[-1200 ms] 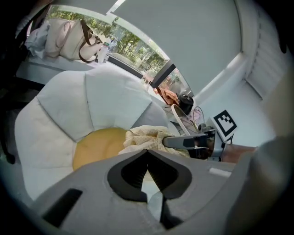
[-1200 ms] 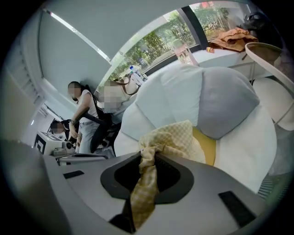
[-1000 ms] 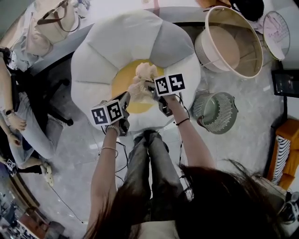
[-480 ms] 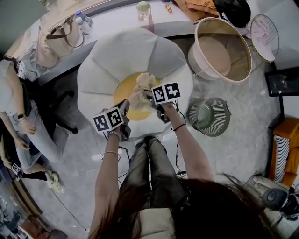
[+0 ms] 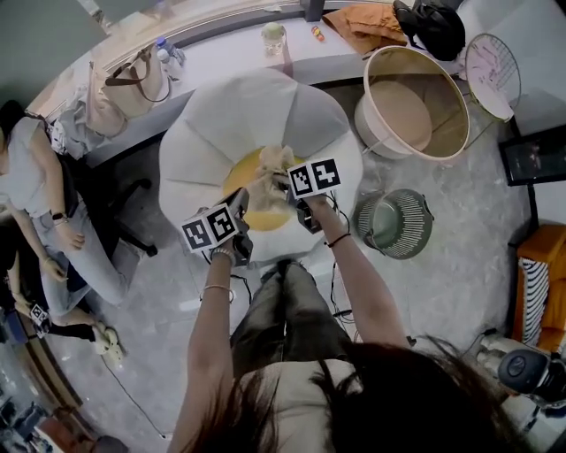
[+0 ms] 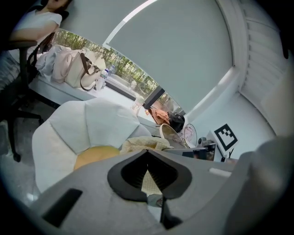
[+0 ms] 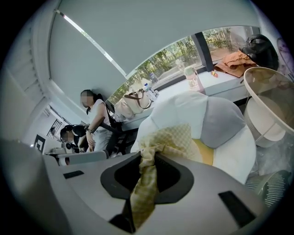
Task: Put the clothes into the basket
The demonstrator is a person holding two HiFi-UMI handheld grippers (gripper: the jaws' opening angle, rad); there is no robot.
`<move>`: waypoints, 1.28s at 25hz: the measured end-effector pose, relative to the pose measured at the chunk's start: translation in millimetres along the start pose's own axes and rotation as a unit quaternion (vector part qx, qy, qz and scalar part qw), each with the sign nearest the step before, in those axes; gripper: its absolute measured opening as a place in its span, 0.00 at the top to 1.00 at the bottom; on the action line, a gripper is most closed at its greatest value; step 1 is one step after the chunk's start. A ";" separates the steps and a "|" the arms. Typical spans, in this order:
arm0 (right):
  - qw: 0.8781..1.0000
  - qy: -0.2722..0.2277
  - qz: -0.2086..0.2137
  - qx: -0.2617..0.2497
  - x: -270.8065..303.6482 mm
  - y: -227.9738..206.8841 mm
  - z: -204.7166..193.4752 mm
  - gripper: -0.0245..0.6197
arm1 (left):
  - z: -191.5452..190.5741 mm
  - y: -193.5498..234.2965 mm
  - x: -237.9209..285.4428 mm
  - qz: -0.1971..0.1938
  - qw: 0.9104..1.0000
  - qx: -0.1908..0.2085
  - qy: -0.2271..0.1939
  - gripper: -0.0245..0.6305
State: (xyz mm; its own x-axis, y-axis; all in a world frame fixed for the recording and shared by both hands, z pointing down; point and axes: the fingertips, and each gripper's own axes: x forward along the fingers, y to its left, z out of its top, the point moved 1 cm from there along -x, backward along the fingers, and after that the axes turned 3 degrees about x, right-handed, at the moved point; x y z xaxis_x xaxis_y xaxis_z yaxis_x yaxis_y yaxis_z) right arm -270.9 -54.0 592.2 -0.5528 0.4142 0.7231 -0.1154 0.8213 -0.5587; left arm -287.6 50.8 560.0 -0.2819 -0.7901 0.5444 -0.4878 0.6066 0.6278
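A pale yellow checked cloth point(image 5: 268, 180) hangs bunched between both grippers, above the yellow middle of a white flower-shaped cushion point(image 5: 221, 115). My left gripper point(image 5: 240, 208) grips its near-left end, and the fabric shows between the shut jaws point(image 6: 148, 176). My right gripper point(image 5: 285, 184) is shut on the right end, where a twisted strip of cloth point(image 7: 144, 183) runs down through the jaws. The big beige round basket point(image 5: 442, 146) stands on the floor to the right of the cushion, its mouth tipped this way. Its rim also shows in the left gripper view point(image 6: 164, 131) and the right gripper view point(image 7: 257, 82).
A round slatted grey thing point(image 5: 395, 221) lies on the floor just right of my right arm. A desk point(image 5: 230, 53) behind the cushion carries bags, a bottle and an orange cloth point(image 5: 361, 22). A seated person point(image 5: 40, 195) is at the left. My legs are below the grippers.
Both grippers have risen together with the cloth, lifting it off the cushion's yellow middle. Both grips look unchanged.
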 end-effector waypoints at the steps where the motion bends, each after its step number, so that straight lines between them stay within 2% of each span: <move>1: 1.000 -0.006 0.003 0.005 -4.6 3.5 2.5 0.85 | 4.9 -5.1 -4.5 -0.002 1.000 -0.004 -0.010 0.95; 4: 0.999 -0.026 0.012 0.027 -17.1 13.4 5.3 0.85 | 11.8 -16.4 -17.4 -0.007 0.999 -0.016 -0.032 0.95; 8: 0.998 -0.046 0.024 0.048 -28.2 26.3 8.9 0.85 | 13.1 -19.9 -35.2 -0.004 0.999 -0.003 -0.036 0.95; 14: 0.996 -0.065 0.021 0.055 -44.6 34.4 14.0 0.85 | 21.5 -29.7 -54.0 -0.014 0.998 -0.005 -0.061 0.95; 32: 0.989 -0.128 -0.001 0.078 -91.1 37.4 13.1 0.85 | 32.2 -67.4 -59.1 -0.066 0.995 0.055 -0.042 0.95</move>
State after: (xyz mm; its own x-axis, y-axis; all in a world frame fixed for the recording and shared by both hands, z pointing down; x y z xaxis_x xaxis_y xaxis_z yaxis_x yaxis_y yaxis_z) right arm -235.6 -66.2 500.1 -0.7409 0.2828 0.6091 -0.2313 0.7440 -0.6268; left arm -264.7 53.8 467.7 -0.2752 -0.8701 0.4089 -0.6110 0.4867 0.6244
